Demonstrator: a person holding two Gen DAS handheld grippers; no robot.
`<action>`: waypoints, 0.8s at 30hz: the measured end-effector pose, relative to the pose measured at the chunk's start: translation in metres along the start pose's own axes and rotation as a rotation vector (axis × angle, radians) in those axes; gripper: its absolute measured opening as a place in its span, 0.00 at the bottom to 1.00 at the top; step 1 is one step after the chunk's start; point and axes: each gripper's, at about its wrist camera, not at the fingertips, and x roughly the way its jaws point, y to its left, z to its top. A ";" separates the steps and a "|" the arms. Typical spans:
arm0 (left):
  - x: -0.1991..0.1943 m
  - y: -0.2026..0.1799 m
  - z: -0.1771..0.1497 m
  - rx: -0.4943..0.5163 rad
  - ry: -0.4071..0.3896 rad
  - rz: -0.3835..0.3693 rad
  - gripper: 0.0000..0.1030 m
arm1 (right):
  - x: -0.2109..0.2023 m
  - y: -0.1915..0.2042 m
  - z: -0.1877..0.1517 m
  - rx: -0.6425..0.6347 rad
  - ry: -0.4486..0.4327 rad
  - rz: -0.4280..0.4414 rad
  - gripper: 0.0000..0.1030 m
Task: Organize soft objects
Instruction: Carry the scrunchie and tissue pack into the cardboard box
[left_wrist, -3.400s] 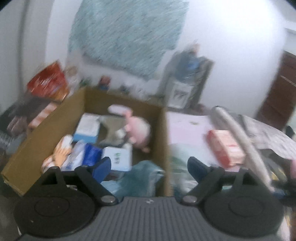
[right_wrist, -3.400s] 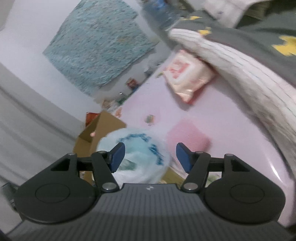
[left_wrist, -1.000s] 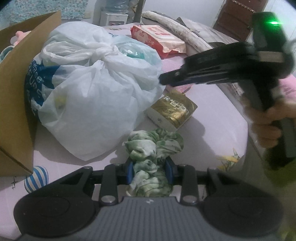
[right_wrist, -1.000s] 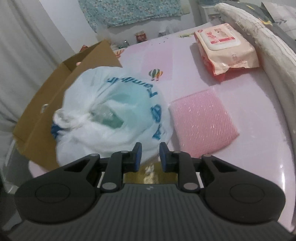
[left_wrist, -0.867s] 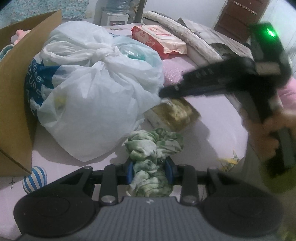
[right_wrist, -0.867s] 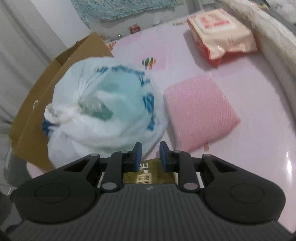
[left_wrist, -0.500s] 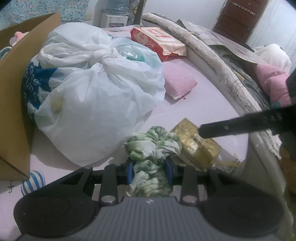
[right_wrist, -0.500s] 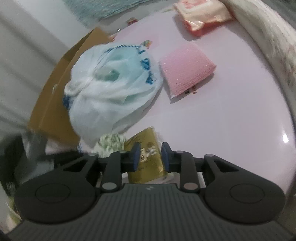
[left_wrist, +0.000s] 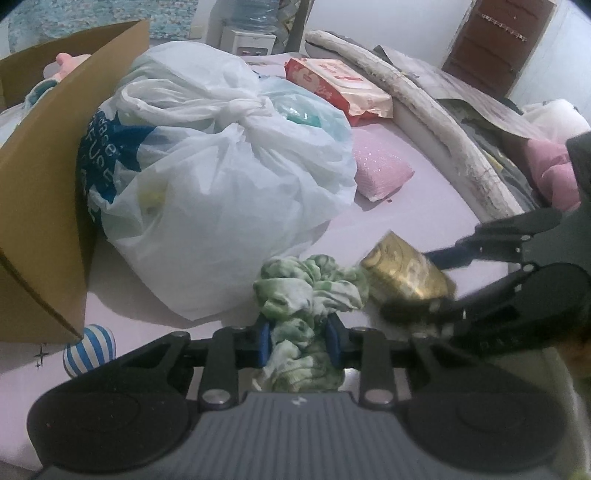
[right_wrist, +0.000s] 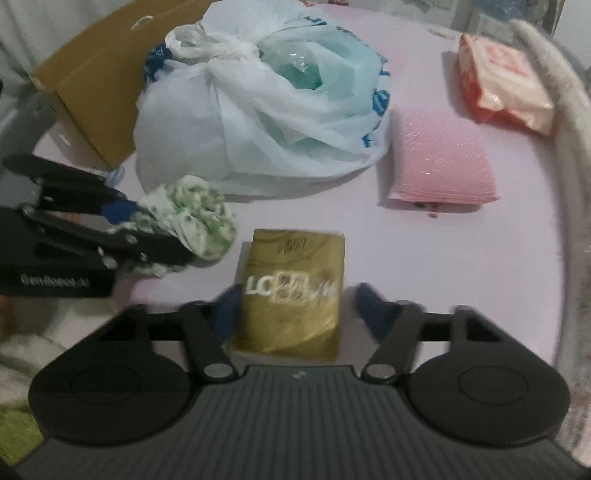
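**Two small items gathered at the near edge, most of the tidying still ahead**

The left gripper (left_wrist: 298, 341) has its fingers pinched narrow on a green-and-white cloth bundle (left_wrist: 308, 291), which bulges out in front of the pads and hangs low over the pink bed sheet (right_wrist: 461, 251). Just to its right, the right gripper (right_wrist: 295, 306) has its fingers spread wide on either side of a gold packet (right_wrist: 291, 291); the blue pads stand off from the packet's sides, so it looks to me as if the packet lies loose on the sheet rather than gripped, though motion blur makes contact hard to judge.

Behind them sits a large knotted white plastic bag (left_wrist: 221, 173), leaning against the side of an open cardboard box (left_wrist: 48, 177). A pink plush toy (left_wrist: 68, 61) peeks above the box rim, so some things appear to be inside already. Still out on the sheet are a pink cushion (right_wrist: 441, 162) and, farther back, a red-and-white wipes pack (right_wrist: 506, 86), well apart from the box.

By my reckoning the job is partly done: the box holds a few things, but the bag, cushion, wipes, cloth bundle and gold packet all remain outside it.
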 end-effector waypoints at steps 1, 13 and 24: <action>-0.001 0.001 0.000 -0.007 -0.001 -0.011 0.28 | -0.003 -0.007 -0.001 0.044 -0.008 0.010 0.50; -0.065 0.017 0.013 -0.123 -0.083 -0.176 0.27 | -0.061 -0.044 -0.012 0.392 -0.200 0.280 0.50; -0.205 0.087 0.043 -0.140 -0.379 0.057 0.27 | -0.089 0.048 0.133 0.163 -0.328 0.554 0.50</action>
